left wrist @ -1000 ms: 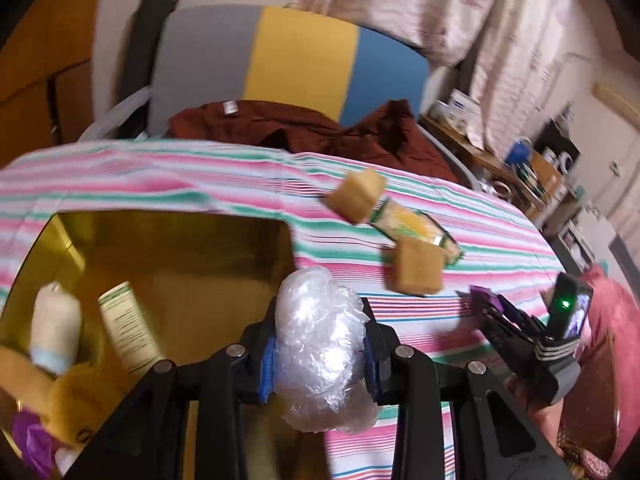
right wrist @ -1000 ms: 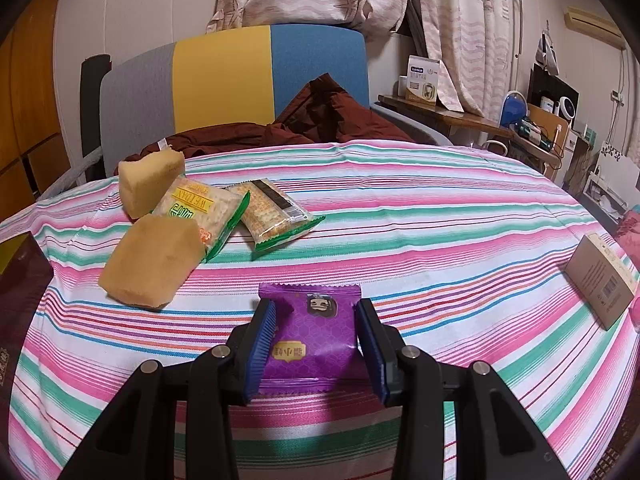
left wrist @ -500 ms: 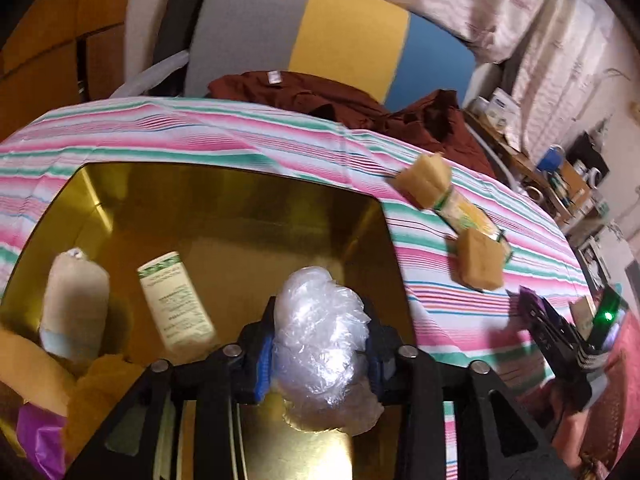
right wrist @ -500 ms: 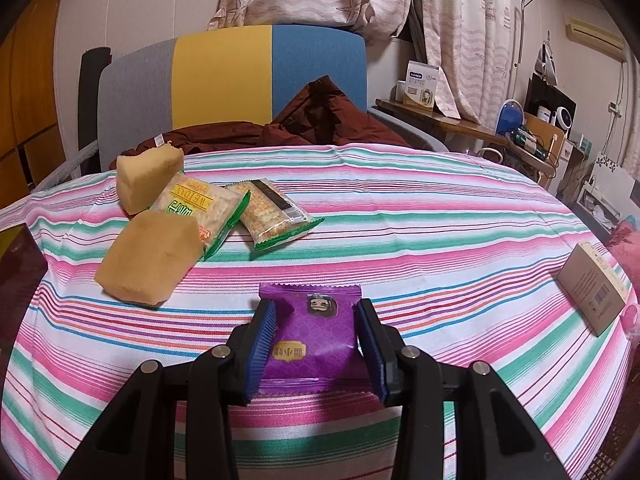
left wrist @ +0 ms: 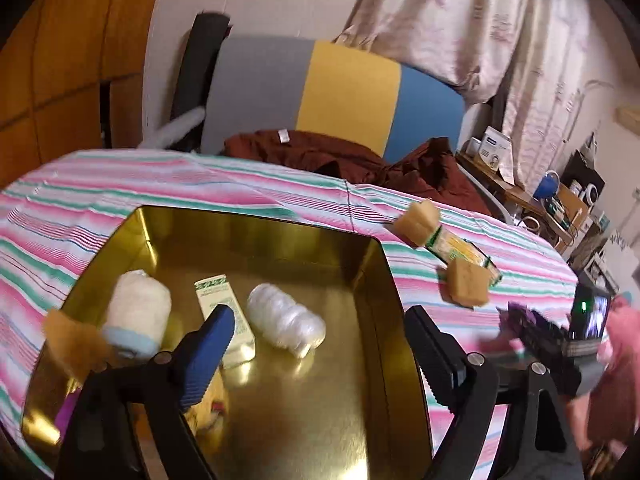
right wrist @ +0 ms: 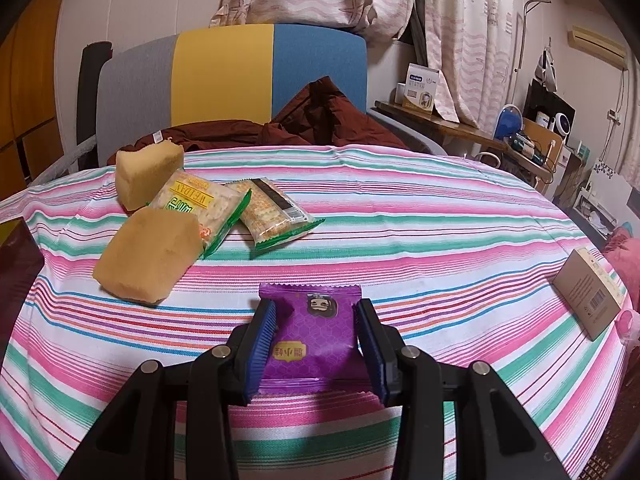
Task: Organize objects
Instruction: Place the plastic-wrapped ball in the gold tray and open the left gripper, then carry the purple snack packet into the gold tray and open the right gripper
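Gold tin [left wrist: 360,280] only in left wrist view

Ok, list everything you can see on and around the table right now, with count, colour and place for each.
gold tin: one, gold, on the striped cloth
plastic-wrapped bundle: one, clear white, lying in the tin
cream roll: one, cream with pale blue end, in the tin
green-print box: one, white and green, in the tin
sponge cakes: two, yellow-brown, on the cloth
cracker packs: two, green-edged, between and beside the cakes
cardboard box: one, tan, at the cloth's right edge
chair: one, grey, yellow, blue, behind the table
brown garment: one, on the chair
purple packet: one, held in the right gripper
left gripper: jaws opening, nothing between them, over the tin
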`<move>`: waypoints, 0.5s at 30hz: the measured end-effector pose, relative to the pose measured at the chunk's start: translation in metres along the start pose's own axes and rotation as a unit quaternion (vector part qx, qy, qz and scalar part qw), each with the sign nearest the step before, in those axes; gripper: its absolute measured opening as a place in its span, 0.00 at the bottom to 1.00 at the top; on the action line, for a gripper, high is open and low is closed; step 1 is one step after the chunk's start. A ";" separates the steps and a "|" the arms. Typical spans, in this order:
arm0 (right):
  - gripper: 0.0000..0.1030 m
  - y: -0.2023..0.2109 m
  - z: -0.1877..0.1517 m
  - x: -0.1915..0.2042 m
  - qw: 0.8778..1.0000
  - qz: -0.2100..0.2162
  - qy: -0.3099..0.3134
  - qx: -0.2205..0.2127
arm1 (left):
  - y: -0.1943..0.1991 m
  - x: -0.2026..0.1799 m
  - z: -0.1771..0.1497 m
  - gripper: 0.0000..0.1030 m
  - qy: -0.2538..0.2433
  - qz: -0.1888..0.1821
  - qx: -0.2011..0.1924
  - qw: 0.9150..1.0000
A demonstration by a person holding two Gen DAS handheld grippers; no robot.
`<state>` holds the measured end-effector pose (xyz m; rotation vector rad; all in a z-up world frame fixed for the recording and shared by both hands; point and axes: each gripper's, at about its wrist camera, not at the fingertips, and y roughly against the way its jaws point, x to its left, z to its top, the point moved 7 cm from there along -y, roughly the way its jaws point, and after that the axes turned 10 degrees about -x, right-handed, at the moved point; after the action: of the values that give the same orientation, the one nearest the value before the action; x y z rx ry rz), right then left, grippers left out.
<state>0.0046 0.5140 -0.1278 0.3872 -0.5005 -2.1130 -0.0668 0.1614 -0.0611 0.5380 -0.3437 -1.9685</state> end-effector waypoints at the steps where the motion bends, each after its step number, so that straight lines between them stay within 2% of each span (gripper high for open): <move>1: 0.40 0.002 0.001 0.000 1.000 0.001 -0.001 -0.004 | 0.006 0.000 -0.003 0.87 -0.004 0.001 -0.005 1.000; 7: 0.40 0.015 0.007 0.000 0.999 0.002 0.002 -0.038 | 0.034 0.003 -0.021 0.89 -0.015 -0.004 -0.029 0.999; 12: 0.40 0.028 0.013 0.003 0.997 0.029 -0.001 -0.068 | 0.040 0.011 -0.034 0.90 -0.009 0.005 -0.024 1.000; 15: 0.40 0.031 0.013 0.006 0.997 0.044 -0.006 -0.060 | 0.042 0.016 -0.037 0.90 0.003 0.002 -0.024 1.000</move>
<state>0.0180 0.4959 -0.1019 0.2795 -0.3894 -2.0495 -0.0215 0.1283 -0.0771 0.5116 -0.2937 -1.9656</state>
